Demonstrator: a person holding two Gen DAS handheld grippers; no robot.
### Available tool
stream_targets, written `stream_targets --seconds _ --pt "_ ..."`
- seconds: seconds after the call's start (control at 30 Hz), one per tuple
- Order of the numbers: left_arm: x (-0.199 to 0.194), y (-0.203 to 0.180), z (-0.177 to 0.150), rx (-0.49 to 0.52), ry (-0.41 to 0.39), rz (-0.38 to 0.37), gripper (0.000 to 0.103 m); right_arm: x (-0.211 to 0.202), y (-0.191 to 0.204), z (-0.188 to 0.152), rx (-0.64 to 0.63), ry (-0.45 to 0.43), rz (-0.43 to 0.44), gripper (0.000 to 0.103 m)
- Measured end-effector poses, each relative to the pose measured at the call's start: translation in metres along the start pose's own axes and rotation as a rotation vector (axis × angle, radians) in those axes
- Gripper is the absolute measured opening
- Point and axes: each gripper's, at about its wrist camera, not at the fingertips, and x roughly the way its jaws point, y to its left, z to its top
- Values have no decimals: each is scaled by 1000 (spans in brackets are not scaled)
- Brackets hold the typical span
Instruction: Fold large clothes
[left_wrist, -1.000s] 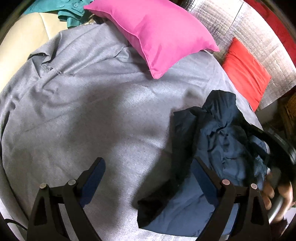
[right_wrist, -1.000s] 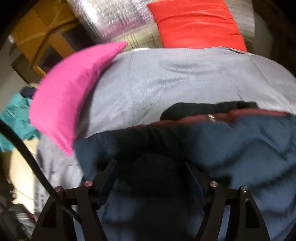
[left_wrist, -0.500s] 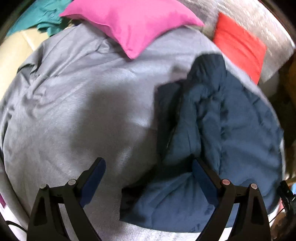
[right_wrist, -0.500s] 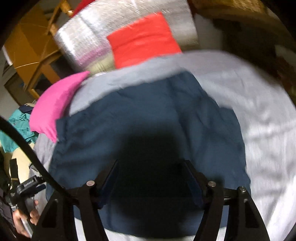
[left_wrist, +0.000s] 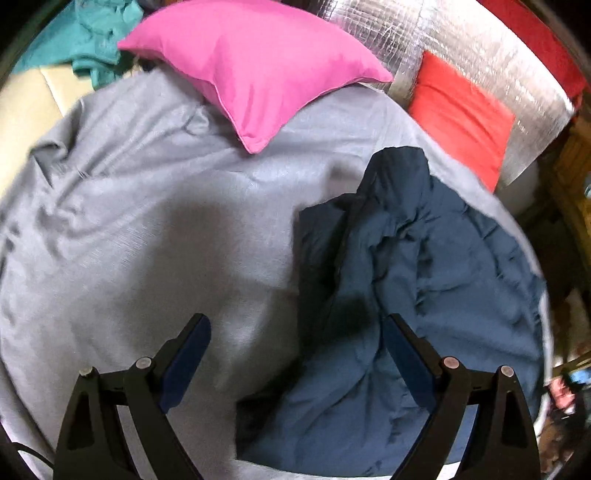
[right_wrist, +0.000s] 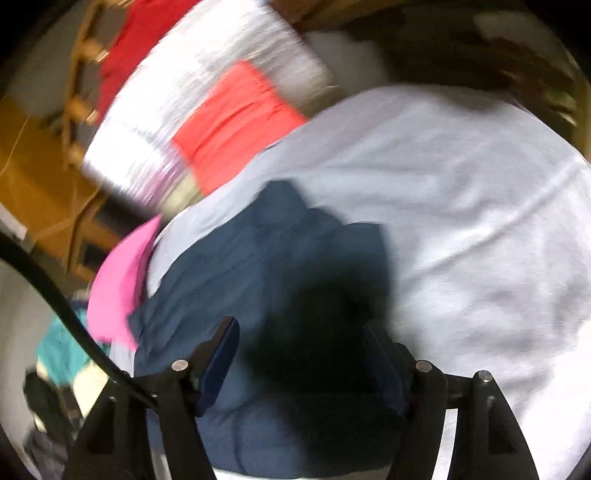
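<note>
While the navy jacket (left_wrist: 424, 295) lies crumpled on the grey bedsheet (left_wrist: 147, 221), nothing holds it. It sits on the right side of the bed in the left wrist view, a narrow part, maybe a sleeve or collar, pointing far toward the red cushion (left_wrist: 461, 110), with puffy folds bunched through the middle and the near edge close to the bed's near side. In the right wrist view the same garment (right_wrist: 258, 277) fills the near-left, heavily blurred.

Left gripper (left_wrist: 295, 358): fingers spread wide, empty, above the jacket's left edge and the bare sheet. Right gripper (right_wrist: 301, 362): fingers apart too, nothing between them, over the jacket's near part; whether they touch the cloth can't be told through the blur.

Step, my read: garment just laid down, not yet flattened; the fold itself is not begun. Next move likely calls for pinching two edges or corners and pulling them apart to smooth the bunching, then finding the sleeves. Thick padded fabric will probably need a deep bite to hold.

Further out: pink pillow (left_wrist: 258, 66) on the far side of the bed, teal clothing (left_wrist: 92, 44) far-left, silver foil panel (left_wrist: 461, 44) behind the cushion.
</note>
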Motion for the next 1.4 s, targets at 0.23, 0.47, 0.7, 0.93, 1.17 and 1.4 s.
stream_targets --seconds 0.23,0.47,0.7,0.93,1.17,1.4 --pt "17 1 -2 -101 68 -115 94 15 -43 17 148 67 41 73" --pt "30 1 -1 -125 94 -51 94 25 -36 41 111 30 68 80" --pt "38 -12 12 -68 77 -11 94 64 3 71 9 57 49 81" --pt "52 -23 18 -17 104 -22 94 108 14 77 -87 106 -105 86" --pt "64 -22 29 -23 108 -61 94 119 27 67 -151 124 -79 47" --pt "59 -38 33 27 72 -106 74 99 56 61 -244 53 -47 37"
